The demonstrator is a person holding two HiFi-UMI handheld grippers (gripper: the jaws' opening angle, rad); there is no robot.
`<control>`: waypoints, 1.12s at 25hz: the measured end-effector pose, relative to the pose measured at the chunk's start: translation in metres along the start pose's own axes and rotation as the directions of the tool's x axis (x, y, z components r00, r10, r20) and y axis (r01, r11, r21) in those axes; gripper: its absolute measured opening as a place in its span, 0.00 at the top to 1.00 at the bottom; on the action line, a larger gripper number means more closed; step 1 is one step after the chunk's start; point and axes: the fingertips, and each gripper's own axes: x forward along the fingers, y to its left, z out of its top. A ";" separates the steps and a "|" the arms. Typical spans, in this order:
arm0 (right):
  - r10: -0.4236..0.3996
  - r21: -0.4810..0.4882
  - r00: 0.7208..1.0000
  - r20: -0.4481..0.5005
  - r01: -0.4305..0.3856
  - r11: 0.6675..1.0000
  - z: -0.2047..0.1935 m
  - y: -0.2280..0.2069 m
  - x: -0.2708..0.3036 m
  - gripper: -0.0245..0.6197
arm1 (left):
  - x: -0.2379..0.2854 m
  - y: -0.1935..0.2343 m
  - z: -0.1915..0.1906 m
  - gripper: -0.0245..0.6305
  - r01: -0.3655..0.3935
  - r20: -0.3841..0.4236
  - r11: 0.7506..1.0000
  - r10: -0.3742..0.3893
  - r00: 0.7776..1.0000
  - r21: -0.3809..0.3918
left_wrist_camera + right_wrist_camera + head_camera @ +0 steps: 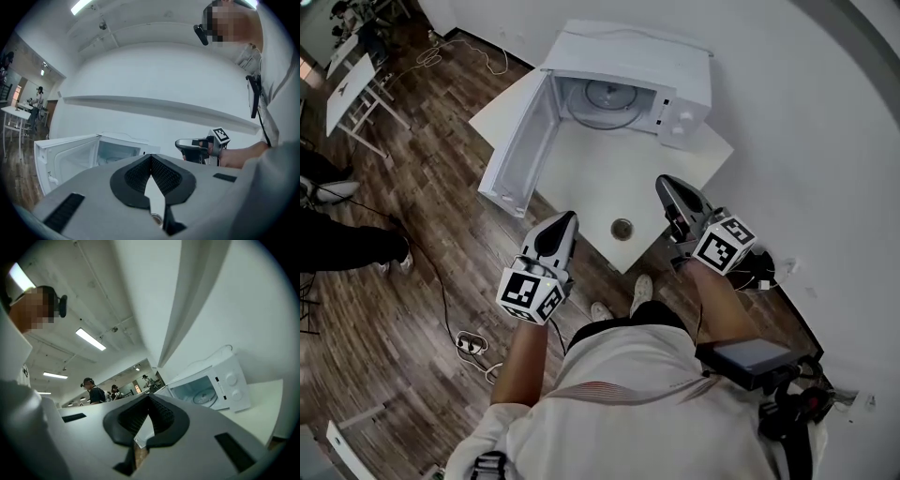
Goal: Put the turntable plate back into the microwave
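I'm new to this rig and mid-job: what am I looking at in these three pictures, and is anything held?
No robot arm: a person holds a two-jaw gripper in each hand. The head view looks down from the person's head; the other two views ride on each gripper, looking along its jaws. The left gripper and right gripper both have jaws shut, holding nothing. On the table stands the microwave, door open, plate inside. A small round part lies near the table's near corner.

Turntable plate (pixel 609 97) in the microwave (pixel 675 70) on the table (pixel 600 178), door (pixel 517 150) to its left
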 end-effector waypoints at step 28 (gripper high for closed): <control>0.134 -0.294 0.991 -0.017 -0.133 0.946 0.040 0.087 -0.184 0.95 | -0.061 -0.186 0.020 0.95 -0.085 0.050 0.993 0.081 0.995 0.083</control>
